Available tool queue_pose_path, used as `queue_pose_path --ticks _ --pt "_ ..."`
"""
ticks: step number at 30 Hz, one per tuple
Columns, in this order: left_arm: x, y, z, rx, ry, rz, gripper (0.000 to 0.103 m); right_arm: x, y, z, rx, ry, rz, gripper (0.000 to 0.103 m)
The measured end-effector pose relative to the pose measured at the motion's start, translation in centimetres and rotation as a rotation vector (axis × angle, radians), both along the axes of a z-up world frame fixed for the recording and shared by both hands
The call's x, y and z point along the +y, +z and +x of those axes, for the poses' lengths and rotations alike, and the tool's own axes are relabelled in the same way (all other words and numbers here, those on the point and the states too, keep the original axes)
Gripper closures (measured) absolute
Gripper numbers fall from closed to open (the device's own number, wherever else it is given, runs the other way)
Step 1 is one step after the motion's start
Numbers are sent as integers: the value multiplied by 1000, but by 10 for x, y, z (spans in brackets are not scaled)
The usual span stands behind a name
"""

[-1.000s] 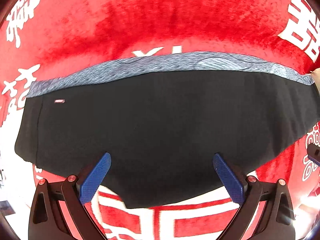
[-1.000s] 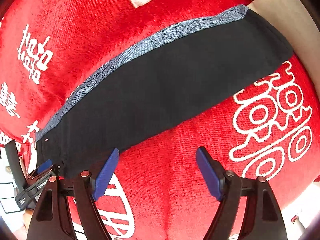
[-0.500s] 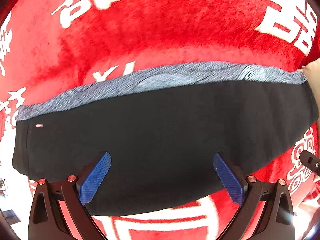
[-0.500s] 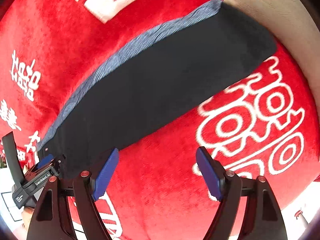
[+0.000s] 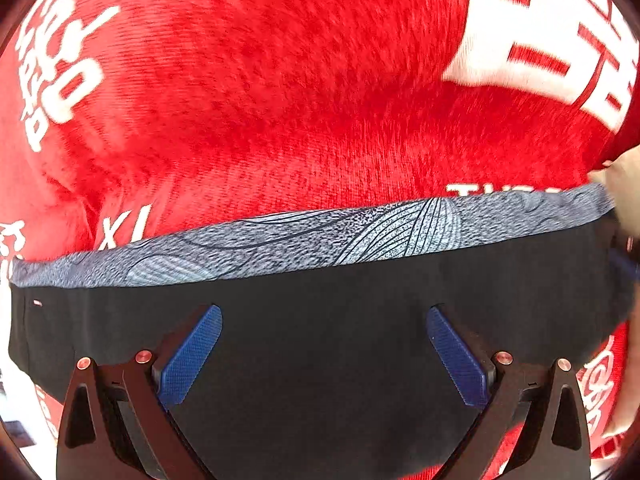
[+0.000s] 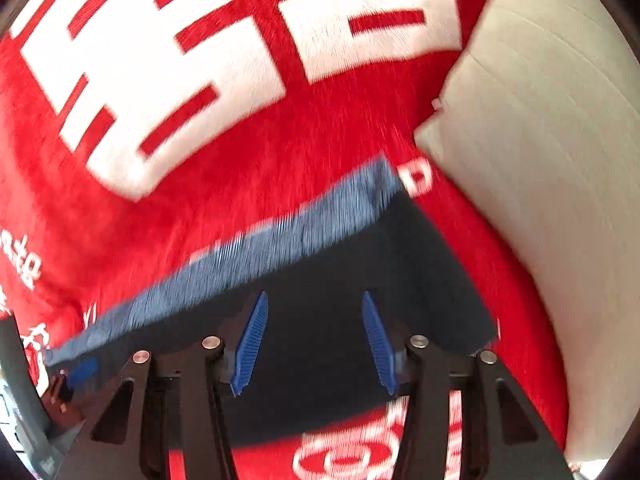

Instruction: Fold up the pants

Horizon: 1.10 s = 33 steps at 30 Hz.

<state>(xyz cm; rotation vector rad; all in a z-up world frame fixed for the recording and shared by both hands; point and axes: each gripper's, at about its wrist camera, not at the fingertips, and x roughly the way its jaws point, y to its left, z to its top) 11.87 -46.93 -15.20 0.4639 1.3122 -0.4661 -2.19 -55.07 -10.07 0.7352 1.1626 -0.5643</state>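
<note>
The black pants lie flat in a long folded band across a red blanket. A strip of grey-blue fabric, printed with fine curved lines, runs along the far edge of the pants. The black cloth looks smooth and matte; the blanket is plush, with a short fuzzy pile and large white woven characters. A tiny pale tag shows near the left end of the pants in the left wrist view.

To the right of the pants' end lies a beige cushion with faint ribbing, its corner close to the end of the grey-blue strip; it takes up the blanket's right side in the right wrist view, which is blurred by motion.

The left hand-held gripper hangs over the middle of the pants with its jaws spread wide, holding nothing; its pads are blue and finely textured, on black arms. The right hand-held gripper is over the right end of the pants, jaws partly apart and narrower than the left's, with black cloth between them; whether the ribbed blue pads touch the cloth cannot be told.
</note>
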Motion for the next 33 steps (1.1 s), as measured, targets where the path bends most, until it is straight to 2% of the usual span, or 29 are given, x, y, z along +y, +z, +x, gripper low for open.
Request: queue_pose_path --ticks 3,4,5,6,7,9,13,15,17,18,19,23,26,29,30,33 --pt "0 -10 -8 34 18 16 0 -20 -19 19 47 45 -6 51" --pt "2 -11 -10 42 28 8 0 -26 -31 22 92 72 -10 59" --pt "4 -10 -12 46 34 0 0 -29 -36 23 99 87 -8 64" --pt "6 -10 -14 48 39 -7 0 -32 -35 21 102 114 -49 79" --pt "8 -11 -14 49 41 -11 0 -32 -34 20 114 126 -70 87" --pt "8 -11 -16 44 41 -12 0 -36 -32 9 114 117 -79 95" --pt "6 -4 -16 60 47 0 0 -45 -30 -5 91 93 -57 96" --pt "11 4 -6 32 54 -2 0 -49 -26 -9 71 60 -13 86" --pt "16 14 -1 3 60 -18 0 -59 -19 -25 32 11 65 62" --pt "19 18 2 -5 65 -23 0 -60 -15 -33 2 -8 107 41" --pt "21 21 5 -12 69 -19 0 -58 -12 -42 -31 -22 143 33" --pt "30 23 26 -49 102 -3 0 -34 -3 -81 -39 -50 192 33" --pt "22 7 38 -11 133 7 0 -17 0 -106 -28 -72 214 33" --pt "10 -16 43 -40 125 29 0 -12 -2 -119 -18 -98 225 33" --pt "9 -17 43 -53 133 16 0 1 -2 -116 -19 -102 228 33" --pt "7 -17 48 -51 151 12 0 1 0 -132 -58 -128 251 33"
